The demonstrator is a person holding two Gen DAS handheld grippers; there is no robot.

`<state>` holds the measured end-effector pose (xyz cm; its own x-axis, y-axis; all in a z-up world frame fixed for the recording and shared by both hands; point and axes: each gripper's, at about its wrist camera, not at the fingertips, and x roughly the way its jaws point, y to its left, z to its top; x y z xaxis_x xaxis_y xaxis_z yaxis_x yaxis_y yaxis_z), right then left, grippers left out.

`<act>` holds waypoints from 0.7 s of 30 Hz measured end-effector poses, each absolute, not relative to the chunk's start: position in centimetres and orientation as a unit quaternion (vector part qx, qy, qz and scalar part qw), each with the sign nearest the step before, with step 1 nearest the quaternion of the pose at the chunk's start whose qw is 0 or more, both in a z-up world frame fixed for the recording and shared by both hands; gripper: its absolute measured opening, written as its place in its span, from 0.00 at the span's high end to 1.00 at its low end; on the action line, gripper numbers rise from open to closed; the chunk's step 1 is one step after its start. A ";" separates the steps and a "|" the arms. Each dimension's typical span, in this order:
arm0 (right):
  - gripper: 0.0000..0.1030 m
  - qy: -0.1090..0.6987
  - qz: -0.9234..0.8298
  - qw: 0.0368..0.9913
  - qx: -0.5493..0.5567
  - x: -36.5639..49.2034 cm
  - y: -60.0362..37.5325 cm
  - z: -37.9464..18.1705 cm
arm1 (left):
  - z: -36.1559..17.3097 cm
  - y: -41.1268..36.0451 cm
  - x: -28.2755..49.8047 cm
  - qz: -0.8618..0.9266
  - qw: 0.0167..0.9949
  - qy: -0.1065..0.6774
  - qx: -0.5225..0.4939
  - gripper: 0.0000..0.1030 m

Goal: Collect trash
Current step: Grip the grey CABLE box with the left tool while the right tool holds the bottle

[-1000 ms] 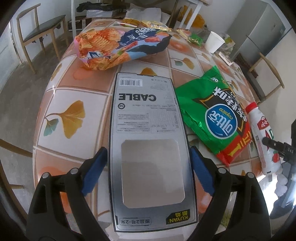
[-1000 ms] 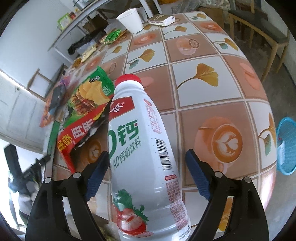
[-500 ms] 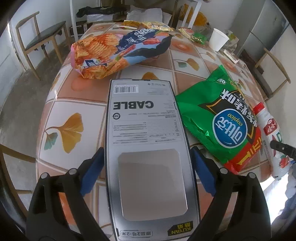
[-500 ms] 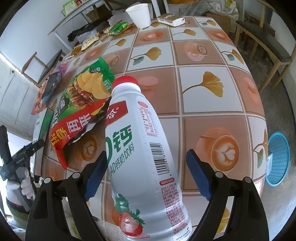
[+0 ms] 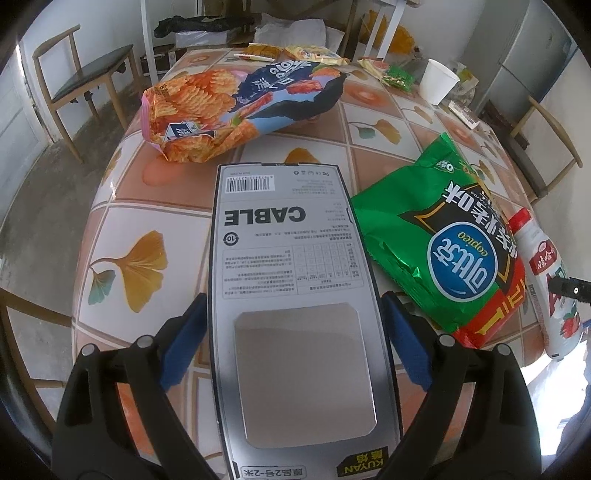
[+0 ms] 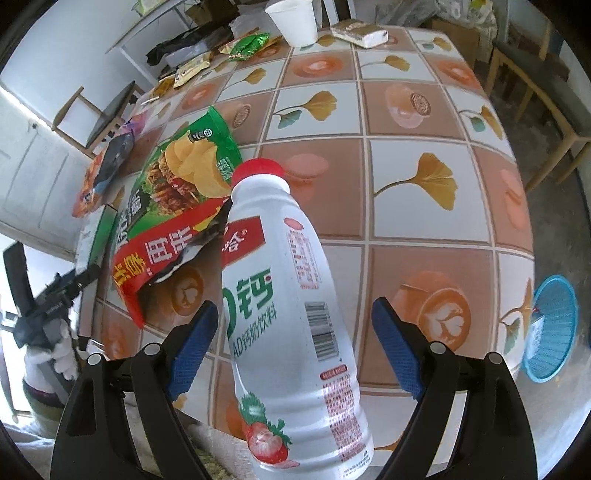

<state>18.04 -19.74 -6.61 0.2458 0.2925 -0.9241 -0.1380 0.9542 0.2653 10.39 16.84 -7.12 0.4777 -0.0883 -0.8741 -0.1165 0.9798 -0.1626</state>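
Note:
My left gripper [image 5: 293,321] is shut on a grey "CABLE" box [image 5: 291,266], its blue pads against the box's two long sides, over the near end of the tiled table [image 5: 122,221]. My right gripper [image 6: 291,332] is open around a white milk-drink bottle with a red cap [image 6: 291,295]; the left pad is close to the bottle, the right pad stands clear of it. The bottle also shows in the left wrist view [image 5: 543,273]. A green chip bag [image 5: 447,240] lies between box and bottle, also in the right wrist view [image 6: 177,192]. An orange chip bag [image 5: 236,107] lies beyond the box.
A white paper cup [image 5: 437,81] and several small wrappers [image 5: 314,53] sit at the table's far end. A small flat box [image 6: 358,33] lies near the cup. A blue basket [image 6: 552,332] stands on the floor right of the table. Wooden chairs [image 5: 85,81] surround it.
The left gripper has drawn back with the cable box, so more of the table shows. The right gripper has pulled back and risen a little; the bottle stays between its pads.

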 end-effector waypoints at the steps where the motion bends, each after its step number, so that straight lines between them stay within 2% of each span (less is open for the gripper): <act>1: 0.20 0.603 0.137 0.783 0.069 18.2 -19.9 -6.8 | -7.1 16.8 10.3 0.008 0.854 0.511 -0.099 0.15; 4: 0.20 0.610 0.134 0.778 0.068 18.3 -20.0 -7.1 | -7.1 16.7 10.3 0.005 0.855 0.510 -0.098 0.15; 11: 0.28 0.614 0.138 0.775 0.056 18.2 -19.4 -6.8 | -7.0 16.8 10.1 0.004 0.856 0.507 -0.101 0.15; 21: 0.28 0.620 0.137 0.772 0.029 17.9 -18.5 -7.1 | -6.9 16.8 10.0 0.003 0.858 0.504 -0.102 0.15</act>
<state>17.90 -18.50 -7.08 0.1924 0.2477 -0.9495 -0.1754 0.9607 0.2151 10.04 16.80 -6.87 0.4915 -0.0970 -0.8655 -0.1086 0.9792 -0.1714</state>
